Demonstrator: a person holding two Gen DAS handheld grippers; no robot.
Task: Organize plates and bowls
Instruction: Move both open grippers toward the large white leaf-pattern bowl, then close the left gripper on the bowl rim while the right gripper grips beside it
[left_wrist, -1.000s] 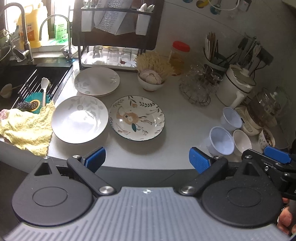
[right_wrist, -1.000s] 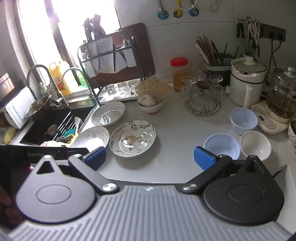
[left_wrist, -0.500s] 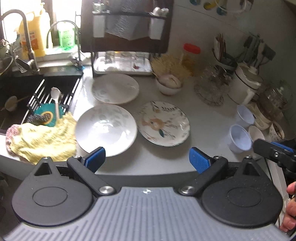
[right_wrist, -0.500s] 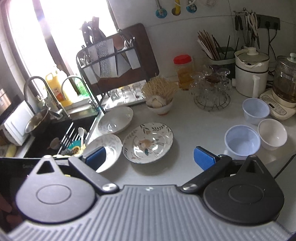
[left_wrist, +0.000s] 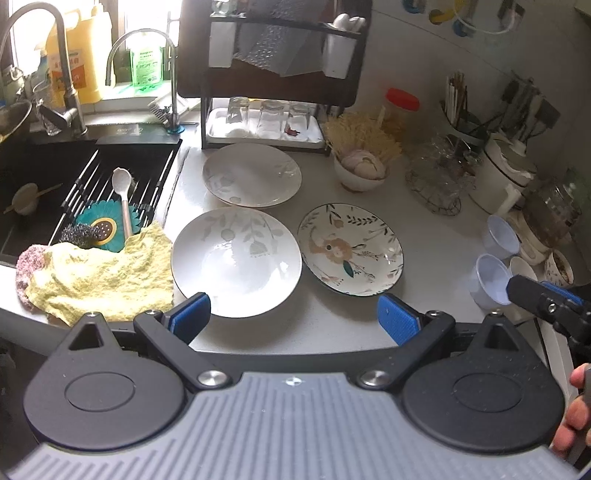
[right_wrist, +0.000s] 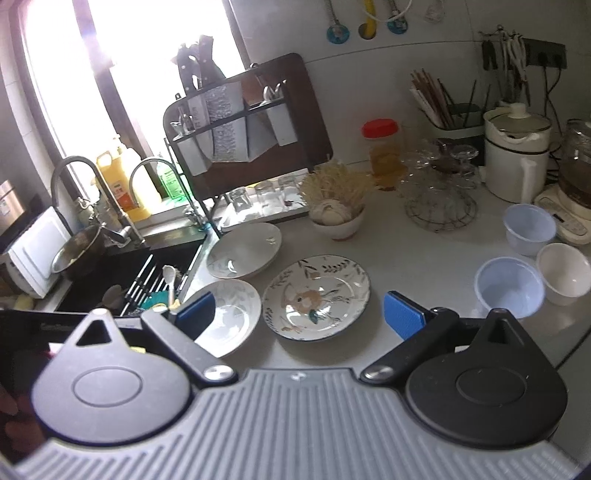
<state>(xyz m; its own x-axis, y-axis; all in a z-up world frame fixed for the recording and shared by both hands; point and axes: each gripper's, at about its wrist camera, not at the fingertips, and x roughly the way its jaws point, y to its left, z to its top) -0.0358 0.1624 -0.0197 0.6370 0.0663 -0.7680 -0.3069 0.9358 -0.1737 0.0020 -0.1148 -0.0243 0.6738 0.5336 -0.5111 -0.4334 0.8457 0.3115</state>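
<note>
Two hand-held tools hover over a kitchen tabletop (left_wrist: 436, 236) set with plates and bowls; the left tool (left_wrist: 293, 317) has its blue pads spread wide and grips nothing, poised above the near edge of a white plate (left_wrist: 236, 260) and a floral plate (left_wrist: 351, 249); the right tool (right_wrist: 299, 314) is likewise wide open and empty, its left pad showing over the white plate (right_wrist: 229, 314) and the floral plate (right_wrist: 317, 295) between its fingers in the view.

A second white plate (left_wrist: 253, 173) lies behind the first, just in front of a dish rack (left_wrist: 266, 125) holding upturned glasses; the floral plate sits just beside the near white plate, apart from it by a thin gap; to the right, well apart from the plates, two pale blue bowls (right_wrist: 509, 288) and a white bowl (right_wrist: 565, 271) cluster near a kettle (right_wrist: 517, 155); a small bowl (right_wrist: 338, 221) with garlic stands behind the floral plate.

A yellow cloth (left_wrist: 96, 275) drapes over the sink edge, just left of the near white plate; a spoon (left_wrist: 123, 199) rests on the sink rack; part of a hand (left_wrist: 574, 413) shows at the far right of the left view.
</note>
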